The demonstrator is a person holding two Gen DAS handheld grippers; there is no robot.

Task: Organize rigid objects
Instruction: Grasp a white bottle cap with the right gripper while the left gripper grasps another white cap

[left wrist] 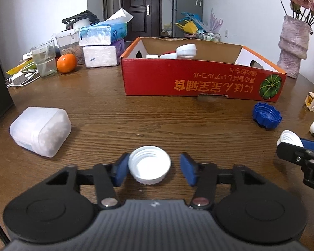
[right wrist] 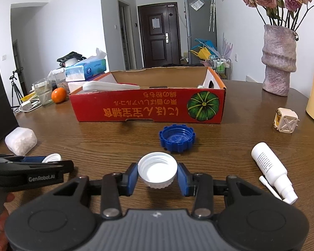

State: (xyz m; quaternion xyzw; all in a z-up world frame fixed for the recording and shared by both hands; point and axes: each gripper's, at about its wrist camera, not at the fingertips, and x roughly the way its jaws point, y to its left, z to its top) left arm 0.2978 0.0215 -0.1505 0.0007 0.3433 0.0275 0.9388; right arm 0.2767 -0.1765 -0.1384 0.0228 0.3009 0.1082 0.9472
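Observation:
A white screw cap (left wrist: 149,167) lies open side up on the wooden table between the fingers of my left gripper (left wrist: 155,169). The left pad touches it, the right pad stands apart, so the gripper is open. My right gripper (right wrist: 157,175) is shut on a second white screw cap (right wrist: 157,170), both blue pads against its sides. That cap also shows in the left wrist view (left wrist: 290,139). A red cardboard box (left wrist: 198,79) stands behind, holding white objects (left wrist: 186,51). A blue ridged cap (right wrist: 176,137) lies in front of the box (right wrist: 148,108).
A translucent white container (left wrist: 40,131) lies at the left. A white spray bottle (right wrist: 272,172) and a cream cube (right wrist: 285,120) lie at the right. A pink vase (right wrist: 279,60) stands at the back right. An orange (left wrist: 66,62), a glass (left wrist: 44,60) and tissue packs (left wrist: 102,44) stand at the back left.

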